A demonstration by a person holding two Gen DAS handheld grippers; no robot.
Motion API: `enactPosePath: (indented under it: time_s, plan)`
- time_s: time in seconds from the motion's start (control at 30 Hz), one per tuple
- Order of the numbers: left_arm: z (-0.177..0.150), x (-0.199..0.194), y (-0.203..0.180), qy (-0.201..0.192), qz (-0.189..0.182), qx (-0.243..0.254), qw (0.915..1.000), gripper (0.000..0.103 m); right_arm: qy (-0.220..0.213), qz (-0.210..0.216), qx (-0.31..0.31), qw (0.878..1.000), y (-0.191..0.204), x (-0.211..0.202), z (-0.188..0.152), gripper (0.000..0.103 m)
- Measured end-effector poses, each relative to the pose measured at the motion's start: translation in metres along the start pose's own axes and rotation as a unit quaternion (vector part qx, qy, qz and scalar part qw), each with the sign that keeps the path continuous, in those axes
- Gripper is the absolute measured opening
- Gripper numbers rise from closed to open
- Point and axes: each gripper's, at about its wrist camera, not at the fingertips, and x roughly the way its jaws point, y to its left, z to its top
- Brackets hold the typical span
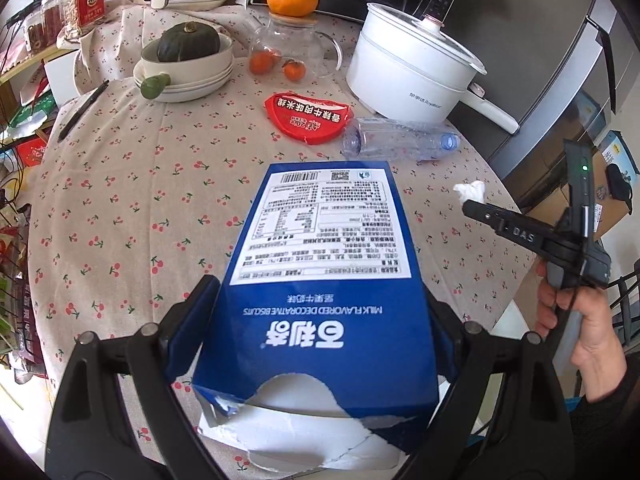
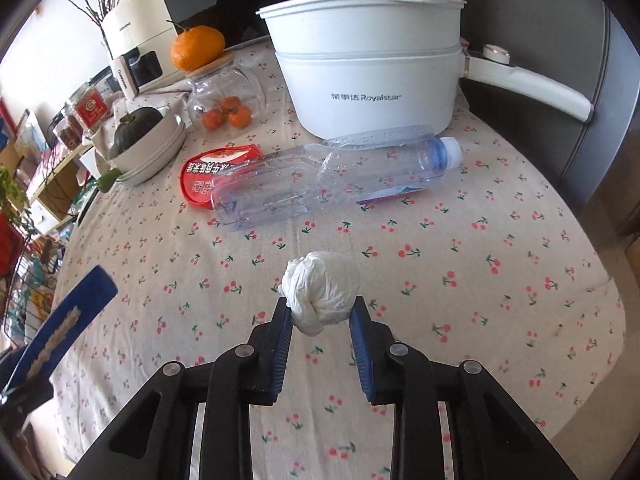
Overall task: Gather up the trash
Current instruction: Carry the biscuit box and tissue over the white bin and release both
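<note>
Right wrist view: cherry-print tablecloth (image 2: 480,280); right tool (image 2: 320,316) pinches tissue wad (image 2: 320,292), left tool (image 1: 316,312) clamps blue box (image 1: 320,264).

One blue box (image 1: 320,288), one plastic bottle (image 2: 320,176), one red wrapper (image 1: 308,118), one tissue wad (image 2: 320,292), one white pot (image 2: 372,76).

The blue biscuit box (image 1: 320,300) hides both jaws' pads and the tablecloth (image 1: 140,220) beneath.

bottle (image 2: 320,176) before pot (image 2: 372,76), wrapper (image 2: 200,176) seemingly beneath
</note>
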Motion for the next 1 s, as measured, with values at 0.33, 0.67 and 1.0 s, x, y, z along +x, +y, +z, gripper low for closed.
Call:
enactPosePath:
  time_s: [0.33,0.67,1.0]
  plan:
    - [-0.032,-0.036,-0.058,-0.029,-0.053,0.042,0.9973,0.091,-0.011,-0.026,-0.003,1.000,-0.046,-0.114,-0.065,0.030]
    - [-0.082,-0.023,-0.129,0.017,-0.122,0.125,0.9845,0.091,0.030,-0.059,0.036,0.997,-0.096,-0.158,-0.137,0.030]
    - [-0.125,0.024,-0.207,0.107,-0.171,0.218,0.9548,0.091,0.040,-0.080,0.080,0.993,-0.152,-0.179,-0.173,0.031]
